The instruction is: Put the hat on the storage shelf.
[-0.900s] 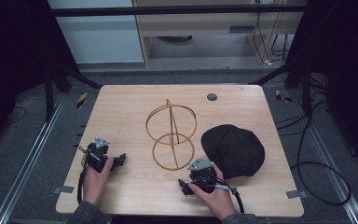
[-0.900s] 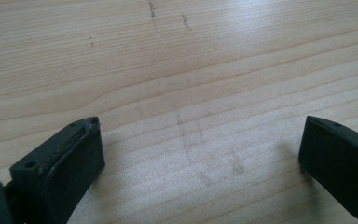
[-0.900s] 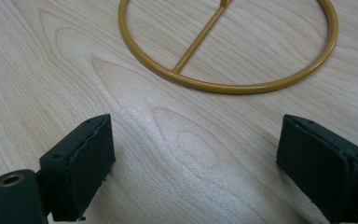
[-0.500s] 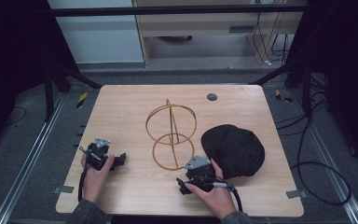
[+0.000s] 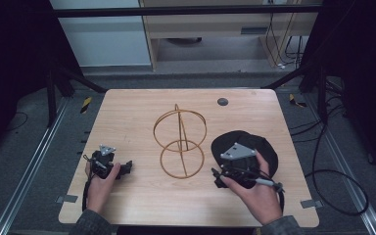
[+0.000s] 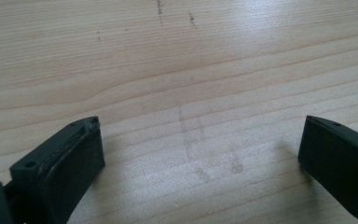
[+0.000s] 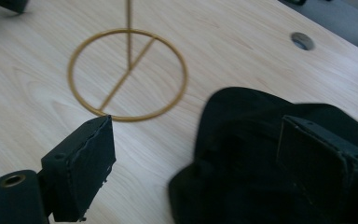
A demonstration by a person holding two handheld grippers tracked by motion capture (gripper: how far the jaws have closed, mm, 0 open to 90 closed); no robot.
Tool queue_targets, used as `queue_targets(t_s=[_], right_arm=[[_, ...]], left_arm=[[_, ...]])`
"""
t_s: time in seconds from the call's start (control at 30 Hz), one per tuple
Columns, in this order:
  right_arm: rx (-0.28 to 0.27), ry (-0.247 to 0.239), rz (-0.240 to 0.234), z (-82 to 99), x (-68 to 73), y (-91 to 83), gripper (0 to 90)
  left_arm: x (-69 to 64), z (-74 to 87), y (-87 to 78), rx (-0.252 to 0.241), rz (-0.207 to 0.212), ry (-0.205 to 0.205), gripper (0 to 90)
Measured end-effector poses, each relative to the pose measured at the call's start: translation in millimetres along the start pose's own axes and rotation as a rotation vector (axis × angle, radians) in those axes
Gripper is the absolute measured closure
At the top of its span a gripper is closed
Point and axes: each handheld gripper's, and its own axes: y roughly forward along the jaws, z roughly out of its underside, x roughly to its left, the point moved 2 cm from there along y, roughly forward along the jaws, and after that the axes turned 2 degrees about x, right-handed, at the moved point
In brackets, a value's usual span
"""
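A black cap (image 5: 254,147) lies on the right side of the wooden table (image 5: 142,205). A hand holds my right gripper (image 5: 221,172) at the cap's near left edge. In the right gripper view the right gripper (image 7: 196,123) is open: one jaw is over bare wood, the other over the black cap (image 7: 256,140), and neither pad presses on it. A gold wire stand (image 5: 180,142), with a ring base (image 7: 128,74) and an upright ring, is at the table's middle. My left gripper (image 5: 126,169) rests low at the near left, and the left gripper (image 6: 200,126) is open over bare wood.
A small round grommet hole (image 5: 222,102) sits near the table's far edge. Cables trail on the floor to the right of the table (image 5: 333,181). A dark metal frame and a shelf unit stand behind the table.
My right gripper has moved right and away from the near edge, onto the cap's near left rim. The left gripper, the stand and the cap have stayed put.
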Motion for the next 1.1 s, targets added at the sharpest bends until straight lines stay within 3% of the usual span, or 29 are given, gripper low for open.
queue_targets(t_s=[0.1,0.13,0.17,0.2,0.23,0.6,0.87,1.1], right_arm=[[0.023,0.037,0.016,4.9,-20.1,-9.7,13.6],[0.023,0.037,0.016,4.9,-20.1,-9.7,13.6],[0.041,0.064,0.021,10.3,-33.9,-15.5,13.7],[0.041,0.064,0.021,10.3,-33.9,-15.5,13.7],[0.055,0.079,0.029,14.7,-44.4,-20.0,13.2],[0.11,0.177,0.031,34.8,-91.6,-26.4,8.5],[0.153,0.205,0.014,37.8,-106.6,-22.4,10.6],[0.177,0.216,-0.003,38.7,-108.1,-11.2,10.0]], left_arm=[[-0.4,0.1,0.0,-0.003,0.0,-0.004,0.0],[-0.4,0.1,0.0,-0.003,0.0,-0.004,0.0],[-0.1,0.3,-0.3,0.001,-0.001,0.0,0.0],[-0.2,0.3,-0.3,0.0,0.0,0.0,0.0],[-0.6,0.5,-0.3,-0.003,-0.001,-0.003,0.0],[-1.1,1.0,-0.9,0.0,0.0,0.0,0.0],[-1.0,1.0,-0.9,0.0,0.0,0.001,0.0],[-1.6,0.8,-0.7,0.0,0.001,0.003,0.0]])
